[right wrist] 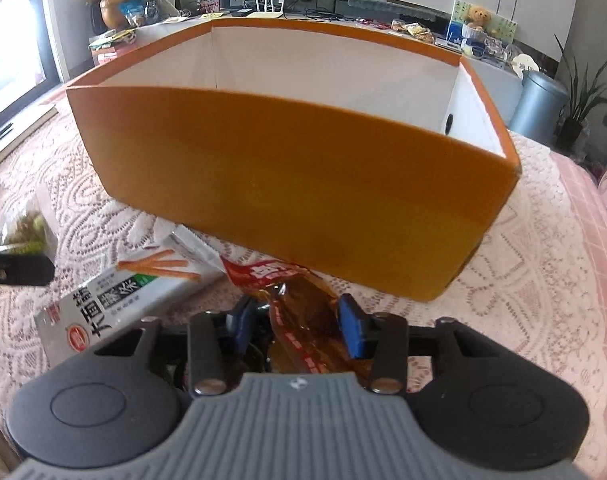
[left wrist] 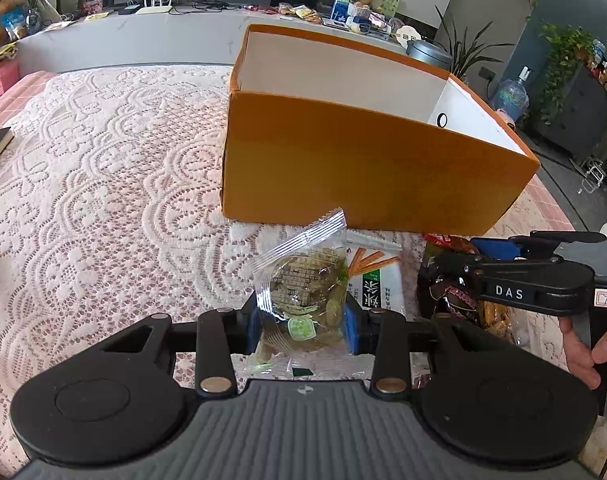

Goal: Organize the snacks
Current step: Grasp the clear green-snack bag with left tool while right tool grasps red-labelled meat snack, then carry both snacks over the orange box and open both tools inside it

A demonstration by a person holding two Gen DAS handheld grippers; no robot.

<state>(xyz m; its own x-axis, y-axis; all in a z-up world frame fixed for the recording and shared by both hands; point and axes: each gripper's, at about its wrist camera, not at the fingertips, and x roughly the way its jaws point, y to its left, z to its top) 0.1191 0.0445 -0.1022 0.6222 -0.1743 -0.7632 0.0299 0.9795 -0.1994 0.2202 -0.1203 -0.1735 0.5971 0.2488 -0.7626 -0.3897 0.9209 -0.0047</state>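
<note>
Lettering reading "DAS" shows in white on the side of the right claw (left wrist: 443, 280), whose blue pads pinch a red-and-amber snack packet (right wrist: 303, 320) printed with red characters too creased to read. The left claw (left wrist: 303, 320) is closed on a clear packet (left wrist: 303, 280) of greenish snacks bearing a small green label. Both hang near the orange box (left wrist: 363, 160) on the lace-covered tabletop (left wrist: 103, 180), with a white packet (right wrist: 135, 292) printed with orange sticks and Chinese characters lying between them.
</note>
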